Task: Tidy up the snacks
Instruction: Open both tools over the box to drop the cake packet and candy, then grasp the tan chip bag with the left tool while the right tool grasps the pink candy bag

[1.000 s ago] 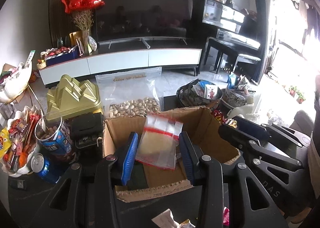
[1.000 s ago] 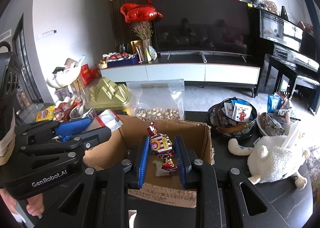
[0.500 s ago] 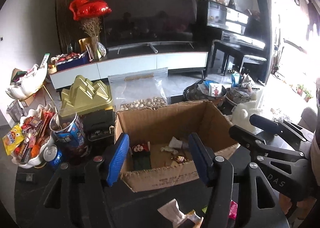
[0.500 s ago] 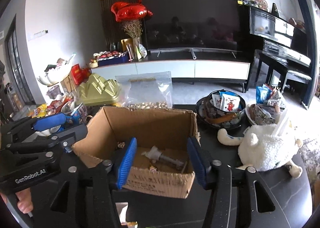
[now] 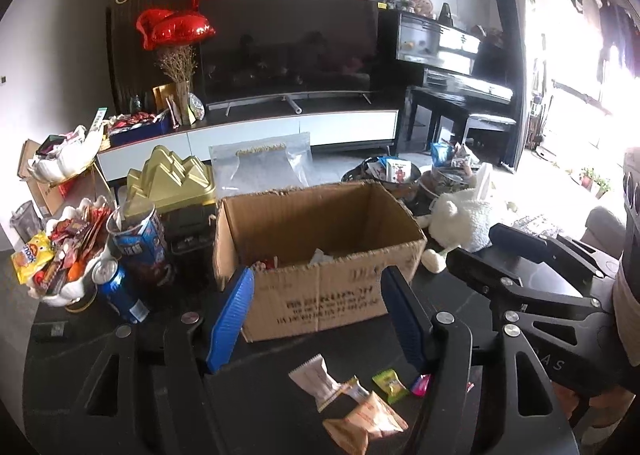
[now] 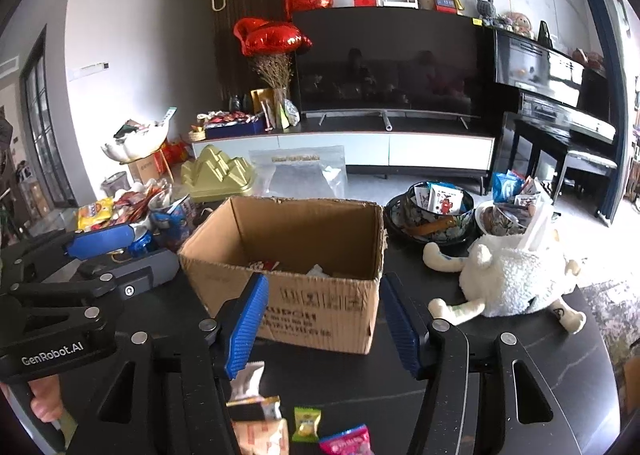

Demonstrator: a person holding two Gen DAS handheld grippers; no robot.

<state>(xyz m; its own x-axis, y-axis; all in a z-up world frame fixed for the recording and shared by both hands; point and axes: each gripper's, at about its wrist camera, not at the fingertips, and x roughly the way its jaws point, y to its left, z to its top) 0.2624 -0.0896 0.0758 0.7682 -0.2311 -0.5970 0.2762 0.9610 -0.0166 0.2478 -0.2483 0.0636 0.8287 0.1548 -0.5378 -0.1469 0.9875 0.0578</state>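
Observation:
An open cardboard box (image 5: pixel 316 295) (image 6: pixel 316 307) stands on the dark table with a few snacks inside. My left gripper (image 5: pixel 320 319) is open and empty, held back in front of the box. My right gripper (image 6: pixel 322 321) is open and empty too, also in front of the box. Loose snacks lie on the table below the grippers: a white wrapper (image 5: pixel 314 379), a green candy (image 5: pixel 390 385) (image 6: pixel 306 423), an orange packet (image 5: pixel 364 425) and a pink packet (image 6: pixel 346 443).
A white bowl of snacks (image 5: pixel 60 255), a blue can (image 5: pixel 120 293) and a blue tub (image 5: pixel 140 239) stand left of the box. A gold tin (image 5: pixel 172 183), a zip bag (image 5: pixel 260 167), dark snack bowls (image 6: pixel 428 211) and a plush sheep (image 6: pixel 512 279) stand behind and right.
Both grippers opened and let go: the left released a clear zip bag and the right a wrapped candy into the box. Both then pulled back and now hover in front of the box.

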